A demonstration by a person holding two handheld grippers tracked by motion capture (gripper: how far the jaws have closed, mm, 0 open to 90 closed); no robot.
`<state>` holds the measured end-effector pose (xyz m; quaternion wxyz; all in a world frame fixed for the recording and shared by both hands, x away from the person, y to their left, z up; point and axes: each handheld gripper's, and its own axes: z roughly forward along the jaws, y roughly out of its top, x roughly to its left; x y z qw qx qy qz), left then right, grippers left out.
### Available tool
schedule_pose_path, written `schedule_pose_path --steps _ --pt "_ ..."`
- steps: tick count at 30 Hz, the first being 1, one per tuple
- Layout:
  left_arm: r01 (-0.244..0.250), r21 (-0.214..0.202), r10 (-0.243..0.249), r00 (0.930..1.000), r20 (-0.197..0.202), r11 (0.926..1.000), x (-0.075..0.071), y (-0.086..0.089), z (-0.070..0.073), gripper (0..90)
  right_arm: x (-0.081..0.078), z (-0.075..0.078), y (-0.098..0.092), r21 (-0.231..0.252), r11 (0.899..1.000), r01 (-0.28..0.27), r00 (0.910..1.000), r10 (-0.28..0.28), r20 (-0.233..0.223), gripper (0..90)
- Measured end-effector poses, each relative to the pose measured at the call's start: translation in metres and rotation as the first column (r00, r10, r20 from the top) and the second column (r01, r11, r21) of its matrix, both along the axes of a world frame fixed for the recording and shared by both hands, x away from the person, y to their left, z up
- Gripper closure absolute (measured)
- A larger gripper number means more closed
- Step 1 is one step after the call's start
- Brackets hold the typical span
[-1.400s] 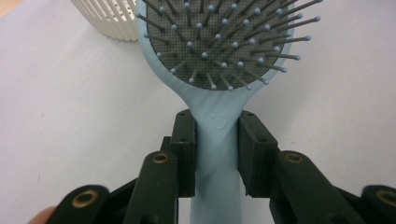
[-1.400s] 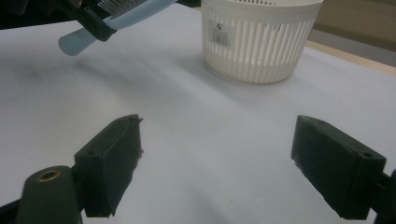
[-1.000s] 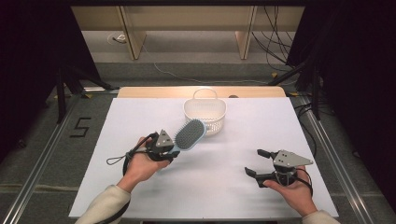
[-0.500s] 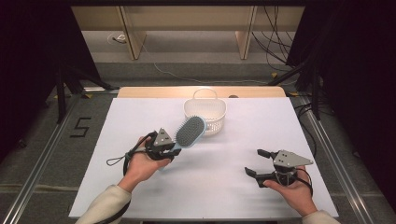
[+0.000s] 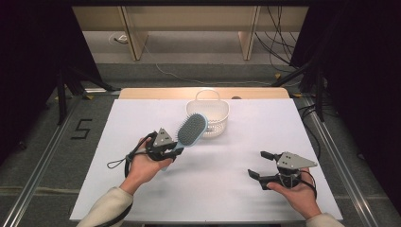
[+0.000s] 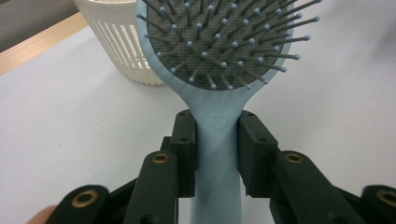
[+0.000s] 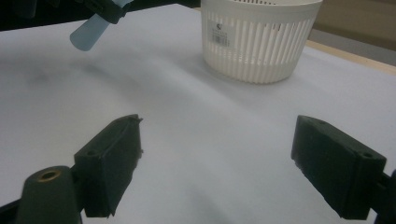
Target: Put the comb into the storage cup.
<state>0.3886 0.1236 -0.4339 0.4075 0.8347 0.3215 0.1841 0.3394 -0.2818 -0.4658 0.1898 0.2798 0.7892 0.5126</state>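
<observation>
The paddle hairbrush (image 5: 190, 131) could pivot or slip — it is pinched only low on its smooth handle, the heavy bristled head reaching up toward the white slatted basket (image 5: 208, 119) at the table's (image 5: 236, 156) far edge. Left gripper (image 6: 216, 144): fingers (image 6: 185, 154) clamped narrow on that handle. Right gripper (image 5: 261, 164) — fingers spread wide, holding nothing, above the table.

Smooth matt pale-blue plastic hairbrush (image 6: 219, 140), slatted cream plastic basket (image 5: 215, 118), matt white table cover (image 5: 227, 184).

A black number 5 (image 5: 81, 128) is marked on the grey floor, left of the white table (image 5: 283, 123).
</observation>
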Motion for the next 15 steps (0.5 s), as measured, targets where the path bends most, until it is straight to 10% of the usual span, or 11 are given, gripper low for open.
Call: schedule_pose_path --steps 15 --pt "-0.026 -0.030 0.027 0.9993 0.027 0.9992 0.0015 0.0004 0.0047 69.8 0.0003 -0.0005 0.0006 0.003 1.000 0.000 1.0000 0.000 -0.003 17.0"
